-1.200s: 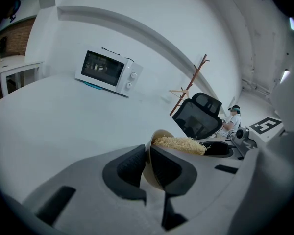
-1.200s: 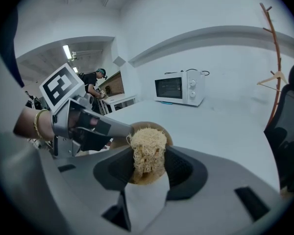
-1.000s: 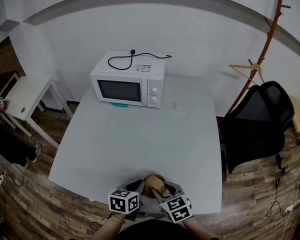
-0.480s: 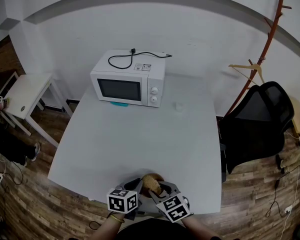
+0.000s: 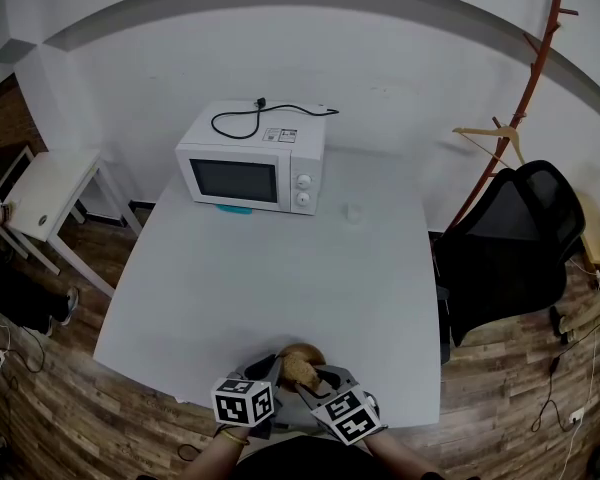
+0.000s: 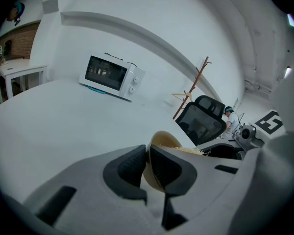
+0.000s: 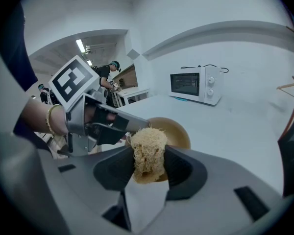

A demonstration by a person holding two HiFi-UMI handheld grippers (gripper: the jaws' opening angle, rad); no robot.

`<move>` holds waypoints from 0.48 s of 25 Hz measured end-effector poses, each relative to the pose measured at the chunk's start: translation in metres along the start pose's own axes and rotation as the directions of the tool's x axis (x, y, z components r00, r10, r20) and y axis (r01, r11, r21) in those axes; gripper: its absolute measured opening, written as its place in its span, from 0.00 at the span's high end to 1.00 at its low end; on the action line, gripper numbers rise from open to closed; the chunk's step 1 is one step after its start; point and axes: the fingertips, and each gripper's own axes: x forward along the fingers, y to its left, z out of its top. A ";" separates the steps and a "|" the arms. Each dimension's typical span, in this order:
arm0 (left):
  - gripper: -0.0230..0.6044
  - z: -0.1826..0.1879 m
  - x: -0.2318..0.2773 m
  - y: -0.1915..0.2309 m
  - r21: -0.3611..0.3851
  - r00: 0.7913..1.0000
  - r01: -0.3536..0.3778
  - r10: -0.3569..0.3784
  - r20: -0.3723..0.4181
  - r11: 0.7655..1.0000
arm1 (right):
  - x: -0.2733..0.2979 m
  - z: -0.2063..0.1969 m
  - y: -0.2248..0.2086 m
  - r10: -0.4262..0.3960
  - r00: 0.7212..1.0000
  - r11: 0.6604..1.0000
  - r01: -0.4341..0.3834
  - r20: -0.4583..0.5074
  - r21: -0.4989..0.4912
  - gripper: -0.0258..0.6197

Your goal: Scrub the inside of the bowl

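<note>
- Left gripper view: what sits between the jaws?
- The left gripper (image 6: 148,154) is clamped on the rim of the bowl (image 6: 162,140). The bowl's lower half is hidden behind the pads.
- And the other one?
- The right gripper (image 7: 149,163) squeezes a scrubber (image 7: 148,143) at the bowl's mouth, by the near edge of the table (image 5: 280,268).

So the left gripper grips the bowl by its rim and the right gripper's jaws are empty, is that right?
Not quite. The left gripper does clamp the bowl by its rim, but the right gripper is not empty: its jaws are shut on a tan, fibrous scrubber, held just in front of the bowl. The right gripper view shows this plainly.
</note>
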 end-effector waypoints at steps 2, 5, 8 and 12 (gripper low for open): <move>0.90 0.001 0.000 0.000 0.006 1.000 0.002 -0.002 -0.001 1.000 | -0.001 -0.001 0.001 0.007 1.000 1.000 -0.007 -0.007 -0.007 0.69; 0.90 0.000 0.001 -0.002 0.015 1.000 0.008 -0.008 -0.006 1.000 | -0.003 -0.003 -0.001 0.007 1.000 1.000 -0.007 -0.019 -0.008 0.69; 0.90 -0.003 0.002 -0.002 0.017 1.000 0.005 -0.005 -0.007 1.000 | -0.005 -0.008 -0.005 -0.004 0.999 1.000 0.004 -0.037 -0.018 0.69; 0.90 -0.005 0.001 -0.002 0.016 1.000 0.005 -0.005 -0.008 1.000 | -0.008 -0.012 -0.014 -0.035 0.998 0.999 0.035 -0.048 -0.006 0.69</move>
